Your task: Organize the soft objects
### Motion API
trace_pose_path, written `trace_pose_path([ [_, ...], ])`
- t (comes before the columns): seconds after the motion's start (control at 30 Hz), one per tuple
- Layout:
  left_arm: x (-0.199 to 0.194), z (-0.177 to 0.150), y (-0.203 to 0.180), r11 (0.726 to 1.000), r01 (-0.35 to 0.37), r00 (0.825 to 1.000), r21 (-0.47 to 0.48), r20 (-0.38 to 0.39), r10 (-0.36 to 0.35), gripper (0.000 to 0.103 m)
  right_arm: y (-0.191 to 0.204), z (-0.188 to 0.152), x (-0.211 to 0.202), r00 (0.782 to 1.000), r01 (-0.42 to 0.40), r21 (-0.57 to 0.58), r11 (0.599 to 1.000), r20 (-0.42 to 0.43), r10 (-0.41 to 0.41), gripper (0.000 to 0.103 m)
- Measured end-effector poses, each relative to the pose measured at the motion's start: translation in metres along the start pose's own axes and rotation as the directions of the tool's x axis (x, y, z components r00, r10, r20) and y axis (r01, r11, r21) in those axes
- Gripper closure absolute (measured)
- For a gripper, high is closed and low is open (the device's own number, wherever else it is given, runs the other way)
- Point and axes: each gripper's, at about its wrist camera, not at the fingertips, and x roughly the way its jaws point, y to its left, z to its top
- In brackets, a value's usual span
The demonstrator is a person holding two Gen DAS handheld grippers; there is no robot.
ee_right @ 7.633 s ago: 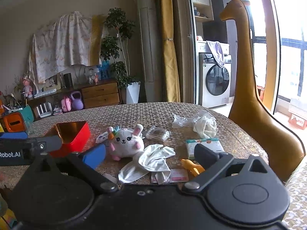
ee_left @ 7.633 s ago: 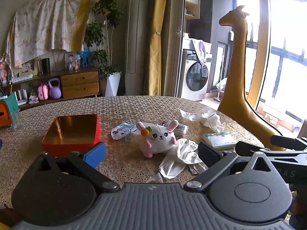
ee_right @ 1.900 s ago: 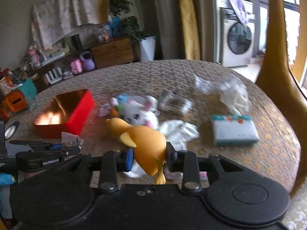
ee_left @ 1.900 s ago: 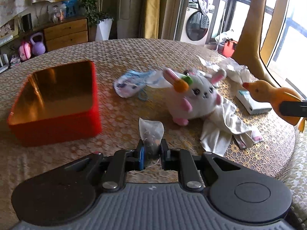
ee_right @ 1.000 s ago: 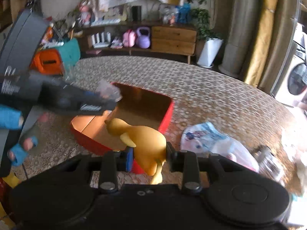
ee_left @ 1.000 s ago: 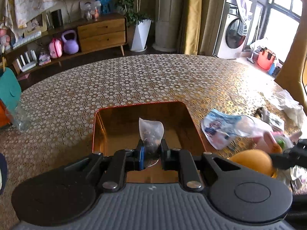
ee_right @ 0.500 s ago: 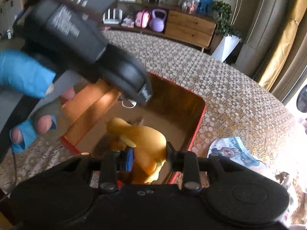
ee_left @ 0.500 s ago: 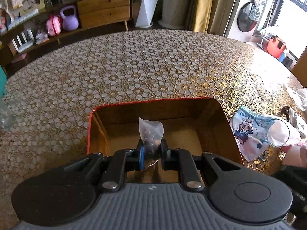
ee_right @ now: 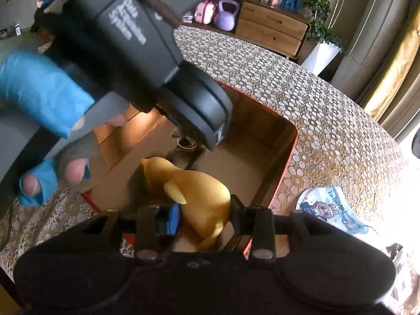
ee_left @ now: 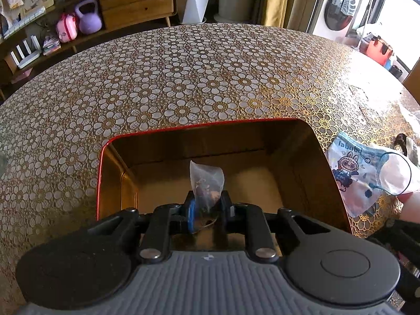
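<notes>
Both my grippers are over the red tin now. My left gripper has the little clear packet between its jaws, which have just been easing apart. My right gripper has just been loosening around the yellow rubber duck, down inside the tin. A printed face mask lies just beside the tin.

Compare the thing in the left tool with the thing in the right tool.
The small clear pouch is see-through plastic with dark bits inside; the yellow rubber duck is opaque.
The pouch is thin and narrow; the duck is bulky and fills a wider gap.
The left tool has its pouch upright; the right tool has its duck leaning.
Both hang over the open red tin, both tools just opening.
</notes>
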Motion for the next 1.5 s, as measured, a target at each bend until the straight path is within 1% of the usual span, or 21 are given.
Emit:
trace_pose_path([
  [0.1,0.0,0.001,-0.003,1.0,-0.001,1.0,0.005,0.006,0.001,0.069,0.003,-0.001,-0.002,1.0,-0.002,-0.007,1.0,0.0,0.002,0.054],
  [0.13,-0.001,0.002,-0.004,1.0,-0.001,1.0,0.007,0.008,0.001,0.056,0.005,0.0,-0.003,1.0,-0.002,-0.016,1.0,-0.001,0.002,0.05],
  [0.17,-0.002,0.002,-0.005,1.0,-0.002,1.0,0.01,0.013,0.002,0.038,0.007,0.0,-0.005,1.0,0.007,-0.026,1.0,0.006,-0.007,0.048],
  [0.2,-0.005,0.002,-0.006,1.0,-0.002,1.0,0.013,0.021,0.002,0.033,0.01,0.0,-0.007,1.0,0.016,-0.039,0.999,0.017,-0.015,0.042],
  [0.23,-0.008,0.002,-0.007,1.0,-0.004,1.0,0.02,0.031,0.003,0.033,0.013,0.0,-0.011,0.999,0.02,-0.054,0.998,0.027,-0.019,0.039],
  [0.3,-0.014,0.004,-0.008,1.0,-0.009,0.999,0.024,0.04,0.008,0.033,0.016,-0.001,-0.016,0.999,0.02,-0.069,0.997,0.038,-0.017,0.037],
  [0.37,-0.021,0.003,-0.008,1.0,-0.009,0.998,0.024,0.056,0.008,0.033,0.017,-0.001,-0.024,0.999,0.016,-0.056,0.998,0.045,-0.013,0.035],
  [0.43,-0.031,0.001,-0.008,1.0,-0.008,0.997,0.03,0.071,0.006,0.033,0.017,-0.003,-0.035,0.998,0.004,-0.035,0.999,0.064,-0.002,0.026],
  [0.67,-0.071,-0.017,-0.013,0.999,-0.003,0.993,0.052,0.121,-0.004,0.033,0.014,-0.017,-0.077,0.995,-0.019,0.043,0.999,0.098,0.015,0.02],
  [0.83,-0.1,-0.032,-0.019,0.998,-0.001,0.987,0.066,0.162,-0.01,0.033,0.015,-0.03,-0.108,0.993,-0.017,0.096,0.995,0.12,0.005,0.016],
  [0.9,-0.113,-0.039,-0.024,0.996,-0.012,0.982,0.09,0.19,-0.006,0.033,0.015,-0.032,-0.118,0.991,-0.011,0.122,0.992,0.131,-0.005,0.014],
  [0.93,-0.118,-0.04,-0.026,0.995,-0.015,0.98,0.103,0.2,-0.006,0.032,0.015,-0.033,-0.122,0.991,-0.011,0.134,0.991,0.135,-0.007,0.014],
  [0.97,-0.124,-0.043,-0.028,0.993,-0.012,0.978,0.116,0.21,-0.013,0.028,0.015,-0.031,-0.124,0.991,-0.01,0.144,0.989,0.136,-0.01,0.014],
  [1.07,-0.138,-0.05,-0.031,0.992,0.006,0.972,0.126,0.233,-0.035,0.027,0.019,-0.035,-0.135,0.99,0.005,0.166,0.986,0.141,-0.029,0.012],
  [1.13,-0.146,-0.053,-0.034,0.991,0.022,0.969,0.133,0.242,-0.054,0.026,0.02,-0.038,-0.143,0.987,0.019,0.181,0.983,0.151,-0.046,0.009],
  [1.2,-0.151,-0.056,-0.037,0.99,0.035,0.967,0.138,0.246,-0.069,0.022,0.019,-0.041,-0.149,0.986,0.031,0.198,0.98,0.157,-0.063,0.008],
  [1.27,-0.156,-0.059,-0.04,0.989,0.039,0.964,0.144,0.254,-0.075,0.021,0.016,-0.045,-0.156,0.983,0.04,0.221,0.974,0.167,-0.079,0.007],
  [1.33,-0.159,-0.063,-0.043,0.988,0.059,0.965,0.142,0.247,-0.093,0.021,0.015,-0.047,-0.161,0.98,0.039,0.238,0.97,0.178,-0.083,0.002],
  [1.43,-0.161,-0.069,-0.045,0.987,0.105,0.96,0.125,0.247,-0.133,0.02,0.011,-0.049,-0.165,0.978,0.032,0.255,0.966,0.189,-0.083,0.001],
  [1.5,-0.162,-0.072,-0.049,0.987,0.116,0.959,0.114,0.246,-0.141,0.017,0.009,-0.054,-0.167,0.978,0.031,0.267,0.963,0.19,-0.084,0.001],
])
